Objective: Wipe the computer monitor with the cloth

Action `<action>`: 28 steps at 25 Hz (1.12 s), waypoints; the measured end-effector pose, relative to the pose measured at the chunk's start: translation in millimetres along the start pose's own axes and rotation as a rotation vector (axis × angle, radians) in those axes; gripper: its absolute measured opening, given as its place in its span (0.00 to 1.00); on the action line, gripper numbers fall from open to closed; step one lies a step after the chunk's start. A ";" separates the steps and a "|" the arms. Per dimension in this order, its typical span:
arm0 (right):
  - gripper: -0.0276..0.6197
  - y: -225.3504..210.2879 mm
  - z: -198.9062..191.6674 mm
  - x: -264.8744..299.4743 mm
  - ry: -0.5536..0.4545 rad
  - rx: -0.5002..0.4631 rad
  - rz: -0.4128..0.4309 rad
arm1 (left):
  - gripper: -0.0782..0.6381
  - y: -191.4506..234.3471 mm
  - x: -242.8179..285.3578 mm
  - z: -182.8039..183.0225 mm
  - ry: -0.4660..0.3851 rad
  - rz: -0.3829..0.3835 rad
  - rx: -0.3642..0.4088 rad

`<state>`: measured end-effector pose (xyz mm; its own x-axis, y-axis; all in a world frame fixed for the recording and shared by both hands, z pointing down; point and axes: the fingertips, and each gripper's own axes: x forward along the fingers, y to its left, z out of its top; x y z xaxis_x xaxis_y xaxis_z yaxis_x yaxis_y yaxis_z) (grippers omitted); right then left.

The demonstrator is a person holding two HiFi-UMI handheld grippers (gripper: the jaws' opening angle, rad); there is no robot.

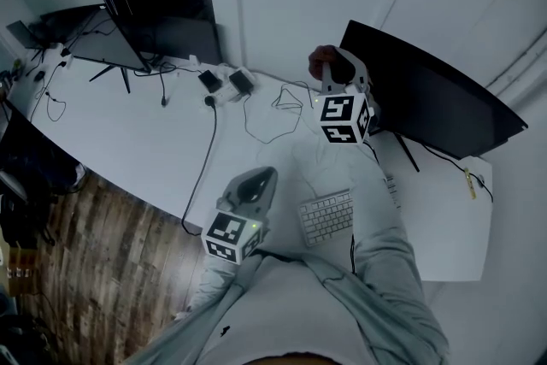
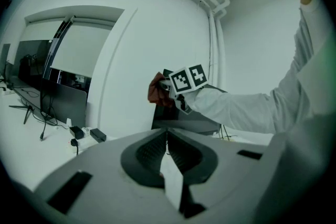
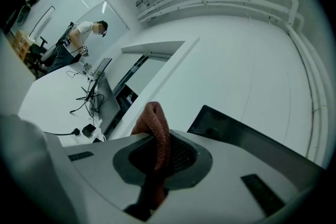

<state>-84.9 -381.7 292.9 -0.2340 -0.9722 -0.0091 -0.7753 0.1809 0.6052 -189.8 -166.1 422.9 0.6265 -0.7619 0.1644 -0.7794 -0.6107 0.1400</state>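
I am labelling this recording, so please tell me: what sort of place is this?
Most likely an office or lab workroom: a long white desk carries a dark monitor, a white keyboard and trailing cables; another monitor stands further along.

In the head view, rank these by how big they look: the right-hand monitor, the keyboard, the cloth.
1. monitor: clearly the largest.
2. keyboard: smaller, though the sleeve hides part of it.
3. cloth: smallest, only a small reddish bit shows.
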 end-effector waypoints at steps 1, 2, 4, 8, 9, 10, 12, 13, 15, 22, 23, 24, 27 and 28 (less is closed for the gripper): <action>0.10 1.3 -2.5 -5.4 0.000 0.011 0.002 | 0.14 -1.1 -0.5 -1.0 0.000 -0.002 0.003; 0.10 3.0 -5.0 -11.5 -0.001 0.024 0.005 | 0.14 -2.1 -1.0 -2.1 0.001 -0.005 0.007; 0.10 7.3 -9.4 -25.3 -0.006 0.060 0.012 | 0.14 -4.0 -2.1 -3.3 0.003 -0.010 0.015; 0.10 13.8 -19.4 -61.6 -0.017 0.157 0.024 | 0.14 -12.5 -3.6 -1.2 0.006 -0.029 0.030; 0.10 14.7 -22.3 -72.1 -0.017 0.182 0.026 | 0.14 -14.8 -4.0 -1.0 0.005 -0.035 0.032; 0.10 15.2 -25.5 -82.7 -0.015 0.205 0.026 | 0.14 -16.7 -4.3 -0.5 0.004 -0.040 0.034; 0.10 14.2 -33.0 -104.0 -0.008 0.239 0.018 | 0.14 -20.0 -4.4 1.7 0.001 -0.048 0.040; 0.10 13.3 -37.0 -114.8 -0.003 0.252 0.014 | 0.14 -21.7 -4.2 2.7 0.000 -0.053 0.044; 0.10 10.7 -45.6 -136.5 0.008 0.273 0.006 | 0.14 -25.9 -2.6 3.7 -0.001 -0.063 0.052; 0.10 -1.1 -75.0 -210.4 0.043 0.345 -0.031 | 0.14 -47.7 7.3 5.6 -0.008 -0.110 0.067; 0.10 -3.3 -78.8 -219.7 0.049 0.355 -0.038 | 0.14 -51.2 8.9 6.4 -0.011 -0.116 0.068; 0.10 -5.4 -82.3 -228.8 0.055 0.366 -0.045 | 0.14 -54.8 10.4 7.0 -0.013 -0.122 0.069; 0.10 -10.9 -92.4 -253.6 0.070 0.401 -0.066 | 0.14 -65.4 14.4 6.8 -0.015 -0.138 0.071; 0.10 -12.6 -95.6 -260.8 0.075 0.413 -0.074 | 0.14 -68.9 15.8 6.7 -0.015 -0.143 0.072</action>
<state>42.0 -144.6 363.7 -0.1378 -0.9901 0.0264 -0.9618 0.1401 0.2353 -126.3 -137.4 409.3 0.7312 -0.6691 0.1327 -0.6812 -0.7265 0.0902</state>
